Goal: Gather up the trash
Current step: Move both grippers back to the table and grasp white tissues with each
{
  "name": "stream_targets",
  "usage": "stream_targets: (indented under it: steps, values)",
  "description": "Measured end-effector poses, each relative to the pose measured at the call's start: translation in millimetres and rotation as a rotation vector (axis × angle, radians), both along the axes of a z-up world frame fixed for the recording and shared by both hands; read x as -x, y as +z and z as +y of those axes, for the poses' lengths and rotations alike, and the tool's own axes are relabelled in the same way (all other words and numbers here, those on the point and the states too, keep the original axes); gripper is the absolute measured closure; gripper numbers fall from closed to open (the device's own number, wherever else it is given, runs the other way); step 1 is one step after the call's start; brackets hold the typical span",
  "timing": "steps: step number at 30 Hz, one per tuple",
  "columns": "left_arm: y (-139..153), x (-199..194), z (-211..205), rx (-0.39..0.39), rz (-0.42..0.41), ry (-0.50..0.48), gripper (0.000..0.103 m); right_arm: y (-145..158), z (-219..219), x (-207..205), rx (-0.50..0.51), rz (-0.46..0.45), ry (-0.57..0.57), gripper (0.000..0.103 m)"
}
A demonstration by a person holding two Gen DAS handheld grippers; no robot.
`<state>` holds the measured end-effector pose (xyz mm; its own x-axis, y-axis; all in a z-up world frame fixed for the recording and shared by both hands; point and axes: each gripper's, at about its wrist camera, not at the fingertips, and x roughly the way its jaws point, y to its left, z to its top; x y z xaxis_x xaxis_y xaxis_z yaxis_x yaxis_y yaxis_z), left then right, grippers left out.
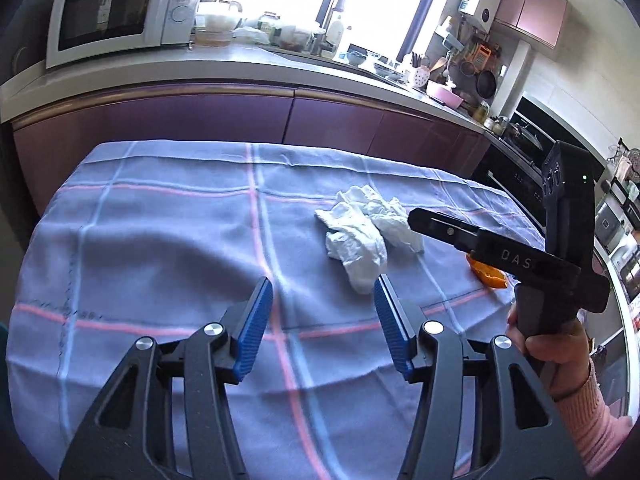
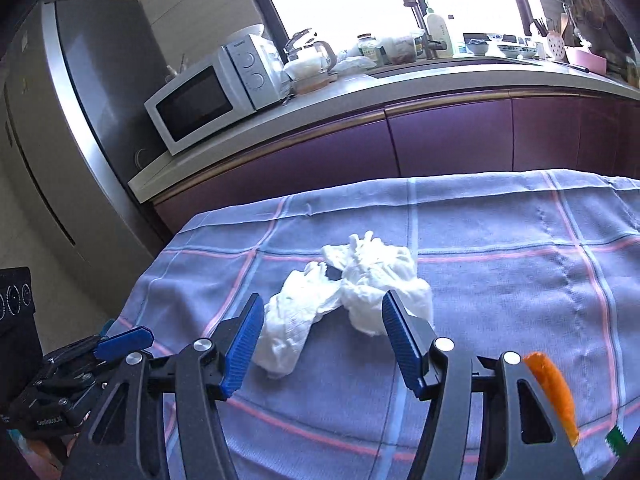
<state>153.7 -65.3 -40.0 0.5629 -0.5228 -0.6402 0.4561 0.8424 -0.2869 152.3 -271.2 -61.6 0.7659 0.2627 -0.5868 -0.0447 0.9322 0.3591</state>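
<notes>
Tissue, the crumpled white paper wad (image 2: 352, 292) on the checked blue desk cloth (image 2: 500, 240), may tear or snag cloth if the right gripper (image 2: 320, 344), jaws wide and empty, closes low.

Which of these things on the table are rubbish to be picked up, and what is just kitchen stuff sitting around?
Rubbish for the job:
- crumpled white tissues
- orange wrapper, probably

Just lying about:
- checked tablecloth
- microwave
- glass kettle
- soap bottle
- pink bowl
</notes>
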Motion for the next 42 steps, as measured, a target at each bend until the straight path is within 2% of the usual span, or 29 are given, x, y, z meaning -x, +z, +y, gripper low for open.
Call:
stream_targets:
  steps: [7,13,16,18,20,26,28,30,42]
  values:
    - [-8,-34,-54,-0.058,0.028,-0.050,0.048,-12,-15,-24,-0.034,0.040,-0.036,0.044]
    - [-21,-52,-80,-0.126,0.049,-0.077,0.048,-18,-15,-32,-0.032,0.062,-0.044,0.044]
    - [-30,-57,-82,-0.143,0.071,-0.082,0.056,-22,-15,-35,-0.023,0.075,-0.051,0.044]
    - [-35,-59,-85,-0.147,0.091,-0.090,0.070,-25,-15,-37,-0.020,0.089,-0.052,0.045]
    - [-39,-61,-86,-0.158,0.102,-0.089,0.076,-28,-15,-39,-0.011,0.102,-0.053,0.047]
    - [-40,-62,-82,-0.139,0.112,-0.082,0.093,-34,-18,-42,-0.023,0.132,-0.055,0.074]
    - [-38,-60,-79,-0.131,0.109,-0.080,0.094,-35,-19,-42,-0.027,0.134,-0.050,0.083]
    - [-36,-57,-76,-0.129,0.102,-0.072,0.096,-34,-18,-40,-0.028,0.128,-0.044,0.088]
    - [-16,-24,-26,-0.089,0.052,-0.012,0.098,-14,-4,-9,-0.077,0.035,0.021,0.088]
